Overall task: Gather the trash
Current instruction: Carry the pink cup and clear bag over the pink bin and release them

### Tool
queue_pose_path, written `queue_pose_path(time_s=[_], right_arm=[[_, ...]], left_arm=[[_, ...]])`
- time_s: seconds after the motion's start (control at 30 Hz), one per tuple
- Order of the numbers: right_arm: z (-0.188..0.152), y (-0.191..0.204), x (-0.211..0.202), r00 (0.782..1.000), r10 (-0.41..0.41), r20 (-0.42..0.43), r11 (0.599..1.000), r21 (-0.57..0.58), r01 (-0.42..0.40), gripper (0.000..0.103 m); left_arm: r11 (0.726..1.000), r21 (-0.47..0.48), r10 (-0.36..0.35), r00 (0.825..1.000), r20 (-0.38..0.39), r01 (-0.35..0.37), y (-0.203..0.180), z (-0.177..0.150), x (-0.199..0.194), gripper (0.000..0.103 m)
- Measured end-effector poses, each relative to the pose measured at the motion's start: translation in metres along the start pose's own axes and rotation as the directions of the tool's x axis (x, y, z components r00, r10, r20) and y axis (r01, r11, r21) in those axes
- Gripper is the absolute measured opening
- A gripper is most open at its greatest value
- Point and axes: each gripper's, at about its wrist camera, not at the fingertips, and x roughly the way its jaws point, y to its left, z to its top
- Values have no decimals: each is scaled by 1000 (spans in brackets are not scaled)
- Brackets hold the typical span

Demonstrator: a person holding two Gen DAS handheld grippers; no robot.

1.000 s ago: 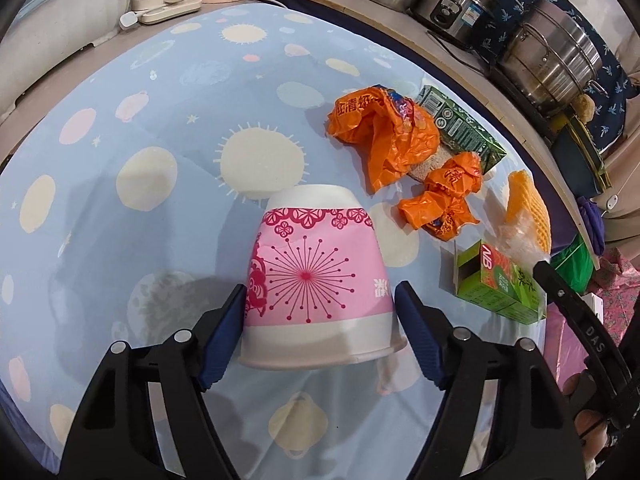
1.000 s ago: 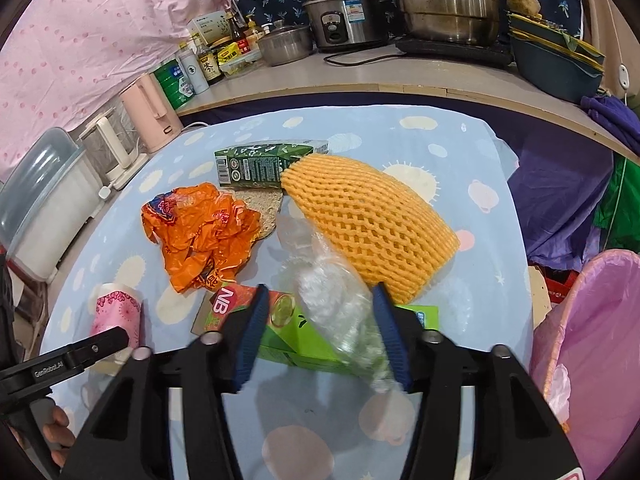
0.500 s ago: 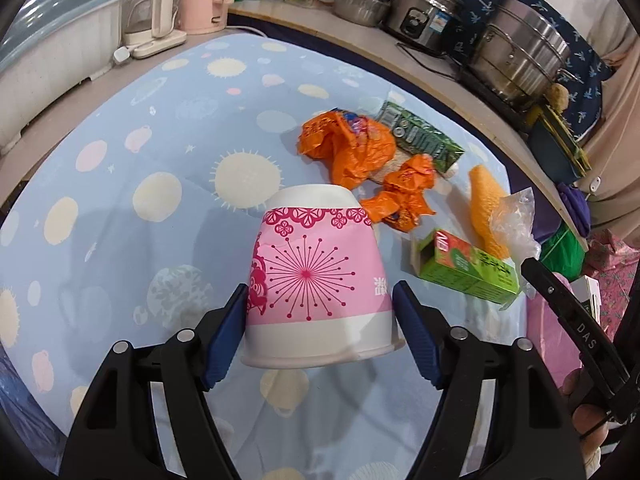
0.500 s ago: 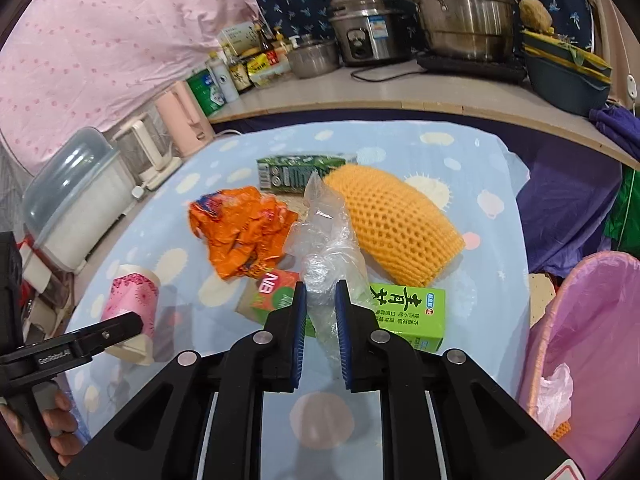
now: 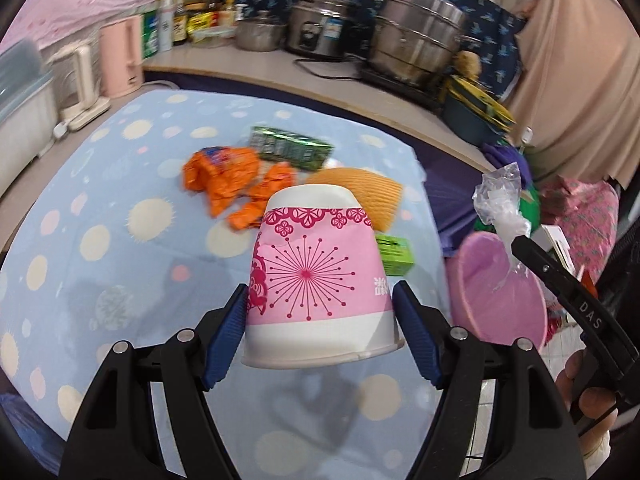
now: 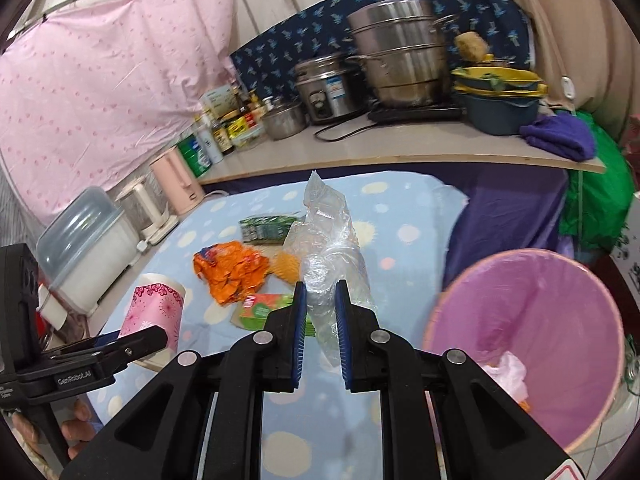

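My left gripper (image 5: 320, 320) is shut on an upside-down pink paper cup (image 5: 316, 276) and holds it above the blue dotted tablecloth (image 5: 100, 208). The cup also shows in the right wrist view (image 6: 154, 312). My right gripper (image 6: 321, 308) is shut on a clear plastic bag (image 6: 328, 240), lifted off the table; the bag also shows in the left wrist view (image 5: 502, 208). A pink trash bin (image 6: 532, 336) stands at the table's right edge, with some trash inside. On the table lie orange wrappers (image 6: 230, 272), an orange foam net (image 5: 360, 188) and two green cartons (image 5: 290, 148) (image 5: 394, 254).
A counter (image 6: 400, 148) behind the table holds steel pots (image 6: 400, 60), a rice cooker, bottles, a pink kettle (image 6: 178, 184) and a purple cloth. A lidded white container (image 6: 84, 256) stands at the left. The bin also shows in the left wrist view (image 5: 500, 292).
Both grippers have lifted and swung right toward the pink bin. My right gripper closed on the clear bag and raised it off the table. The cup stays held.
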Motion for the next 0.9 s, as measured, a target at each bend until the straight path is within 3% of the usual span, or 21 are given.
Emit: queue_pose_path(time_s=[0.23, 0.43, 0.7, 0.9], right_arm=[[-9, -64, -39, 993, -114, 35, 989, 95, 111, 14], [-27, -115, -58, 980, -196, 21, 966, 179, 189, 14], [-50, -154, -55, 972, -233, -26, 944, 234, 233, 14], [-59, -172, -44, 971, -232, -52, 932, 274, 237, 14]], left_arm=[[984, 154, -92, 996, -8, 92, -77, -6, 5, 69], [944, 290, -156, 987, -37, 160, -142, -17, 19, 69], [892, 399, -193, 978, -85, 211, -202, -30, 49, 69], [876, 432, -184, 976, -113, 215, -223, -35, 74, 69]])
